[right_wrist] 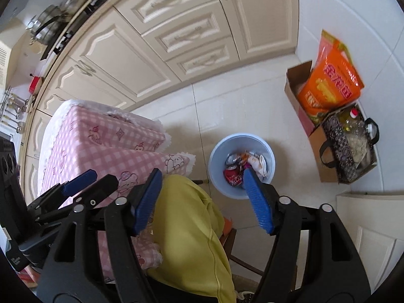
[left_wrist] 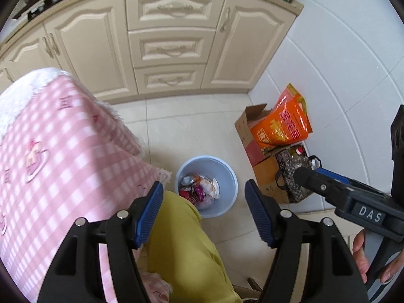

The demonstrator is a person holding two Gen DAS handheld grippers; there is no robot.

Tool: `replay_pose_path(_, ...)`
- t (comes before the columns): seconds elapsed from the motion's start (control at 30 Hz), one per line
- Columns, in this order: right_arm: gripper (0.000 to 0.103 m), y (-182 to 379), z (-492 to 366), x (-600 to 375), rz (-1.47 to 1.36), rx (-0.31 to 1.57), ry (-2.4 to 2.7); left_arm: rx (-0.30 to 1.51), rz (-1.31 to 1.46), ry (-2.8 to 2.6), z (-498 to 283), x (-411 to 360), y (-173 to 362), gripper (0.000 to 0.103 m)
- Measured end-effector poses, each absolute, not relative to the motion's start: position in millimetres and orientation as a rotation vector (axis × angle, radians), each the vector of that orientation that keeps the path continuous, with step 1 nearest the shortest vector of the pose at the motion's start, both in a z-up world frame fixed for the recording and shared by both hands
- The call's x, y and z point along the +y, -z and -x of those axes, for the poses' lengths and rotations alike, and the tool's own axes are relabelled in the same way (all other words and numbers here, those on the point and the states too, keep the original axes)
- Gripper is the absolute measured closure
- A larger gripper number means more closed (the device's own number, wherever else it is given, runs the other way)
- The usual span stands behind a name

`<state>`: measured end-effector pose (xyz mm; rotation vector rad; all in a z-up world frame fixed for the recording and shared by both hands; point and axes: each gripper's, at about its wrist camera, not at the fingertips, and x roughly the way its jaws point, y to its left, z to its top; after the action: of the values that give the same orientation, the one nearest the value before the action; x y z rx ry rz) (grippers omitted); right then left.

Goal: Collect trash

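Note:
A light blue bin (left_wrist: 231, 176) stands on the floor tiles with crushed cans and wrappers (left_wrist: 199, 189) inside. My left gripper (left_wrist: 204, 186) hangs high above it, open, with nothing between its blue pads. In the right wrist view the same bin (right_wrist: 218, 151) holds a red can (right_wrist: 233, 175) among other trash. My right gripper (right_wrist: 203, 174) is also open and empty above the bin's near side. Each gripper shows at the edge of the other's view.
A table under a pink checked cloth (left_wrist: 63, 151) stands to the left of the bin. A person's leg in yellow trousers (left_wrist: 186, 240) is below the grippers. Cardboard boxes, an orange bag (left_wrist: 285, 123) and a patterned tote (right_wrist: 348, 146) stand by the wall. Cream cabinets (left_wrist: 171, 48) run behind.

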<state>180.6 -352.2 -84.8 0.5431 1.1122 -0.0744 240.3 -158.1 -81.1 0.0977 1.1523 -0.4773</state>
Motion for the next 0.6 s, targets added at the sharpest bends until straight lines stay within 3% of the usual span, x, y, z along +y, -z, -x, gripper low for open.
replay_pose_path(0.6,0.021,4,-88,-257,-0.370,0.732,-0.023,0.760,-0.066,0.375,-132,-68,-6,0.028)
